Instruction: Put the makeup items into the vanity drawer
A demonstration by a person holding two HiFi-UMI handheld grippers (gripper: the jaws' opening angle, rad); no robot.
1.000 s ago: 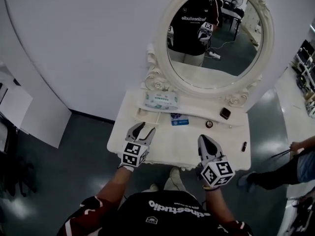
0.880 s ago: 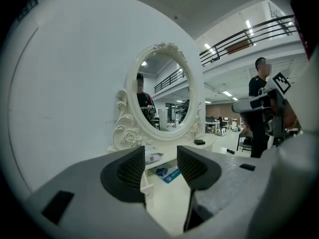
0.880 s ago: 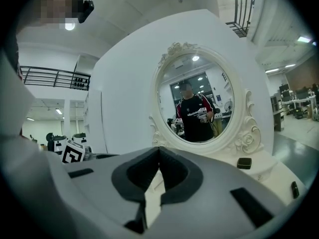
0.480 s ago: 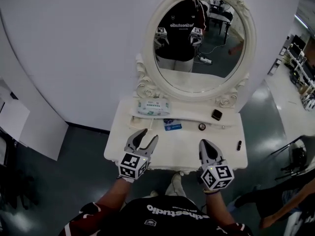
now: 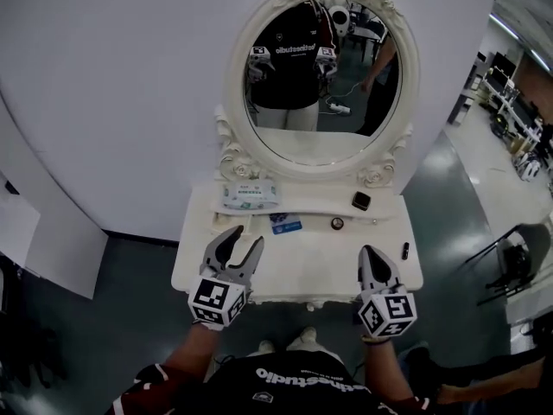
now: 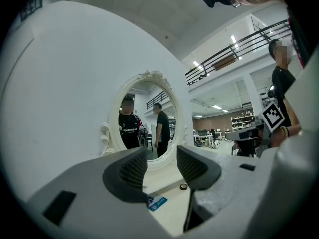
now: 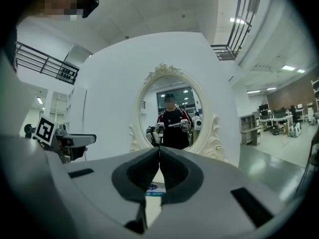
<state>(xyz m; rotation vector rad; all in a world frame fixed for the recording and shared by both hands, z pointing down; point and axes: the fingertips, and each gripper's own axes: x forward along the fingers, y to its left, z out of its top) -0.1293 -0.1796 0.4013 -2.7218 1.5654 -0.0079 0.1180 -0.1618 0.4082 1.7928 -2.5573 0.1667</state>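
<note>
At twelve o'clock in the head view stands the big oval mirror (image 5: 321, 76), and beneath it the white vanity table (image 5: 302, 262), with no drawer pulled out as far as I can see. On the raised back ledge the wipes pack (image 5: 251, 195) lies at eleven o'clock. Just in front of it is the blue packet (image 5: 285, 226), and the dark square compact (image 5: 361, 201) is at one. A small round pot (image 5: 337, 223) lies between those two, and a slim dark tube (image 5: 404, 250) sits out at three by the edge.

The left gripper (image 5: 243, 240) hovers at seven o'clock over the front edge, jaws spread wide with nothing between them. The right gripper (image 5: 371, 253) hangs at five, its jaws pressed together on nothing.

I'd call this the very start, with everything still out on top. Next up, I reckon, is finding the drawer front below the edge and pulling it open.

Against a second ago, the vanity has slid left and shrunk, so the person seems to have stepped back. The figure at the right edge is gone, and both grippers hover as they did.
</note>
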